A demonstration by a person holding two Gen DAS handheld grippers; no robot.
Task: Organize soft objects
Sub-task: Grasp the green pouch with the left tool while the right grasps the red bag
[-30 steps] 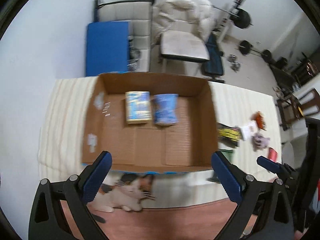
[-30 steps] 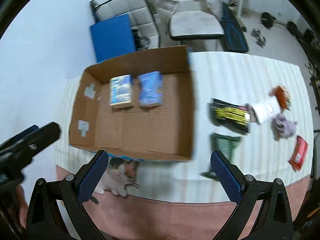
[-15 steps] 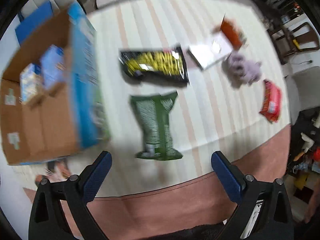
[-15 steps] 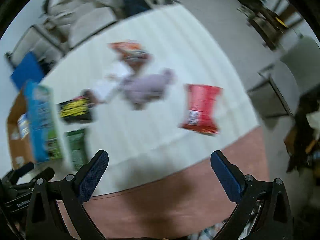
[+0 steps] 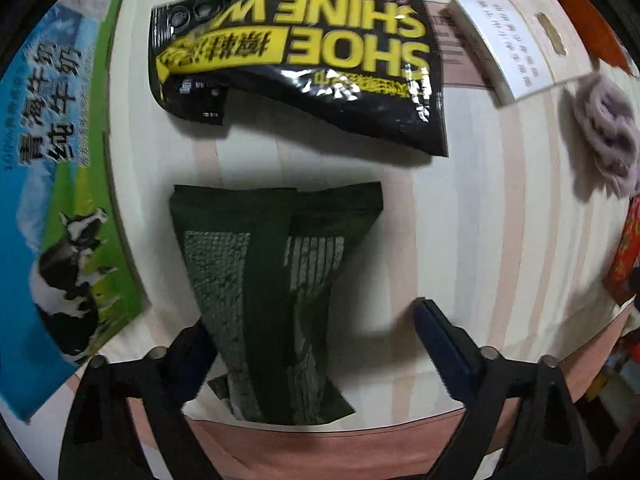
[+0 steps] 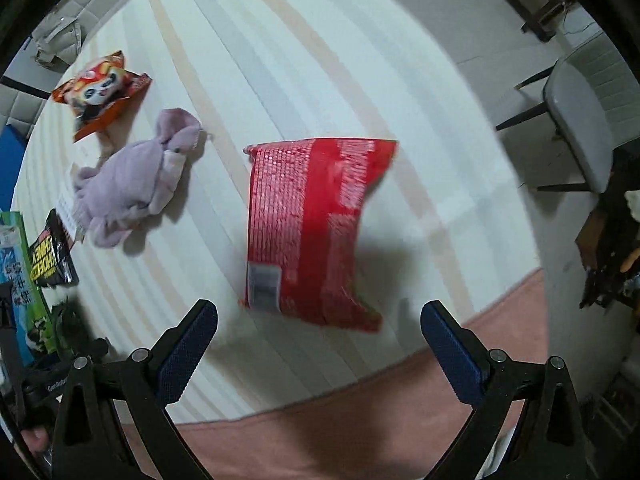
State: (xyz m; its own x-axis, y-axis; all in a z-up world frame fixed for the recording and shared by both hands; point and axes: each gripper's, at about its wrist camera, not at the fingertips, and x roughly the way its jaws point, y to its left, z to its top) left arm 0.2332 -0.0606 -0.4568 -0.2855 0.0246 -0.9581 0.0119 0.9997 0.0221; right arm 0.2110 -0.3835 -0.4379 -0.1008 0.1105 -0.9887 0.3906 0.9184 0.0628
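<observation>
A dark green pouch (image 5: 272, 300) lies flat on the striped tablecloth (image 5: 480, 240). My left gripper (image 5: 312, 320) points down over its near end. The jaws are closing: the left fingertip sits at the pouch's edge and the right one stands clear of it. A red snack packet (image 6: 312, 224) lies under my right gripper (image 6: 318, 308), which hangs open above its near end without touching it. A purple plush toy (image 6: 132, 184) and an orange panda packet (image 6: 100, 88) lie further left in the right wrist view.
A black and yellow shoe-wipe packet (image 5: 296, 60) and a white card pack (image 5: 516, 40) lie beyond the green pouch. The box's printed side (image 5: 60, 200) rises on the left. The table's front edge runs just below both grippers. A grey chair (image 6: 584, 112) stands off the table's right.
Both grippers swung away from the open cardboard box, rightward and down toward the table. The left now hangs close over the green pouch with narrower jaws, the right over the red packet.
</observation>
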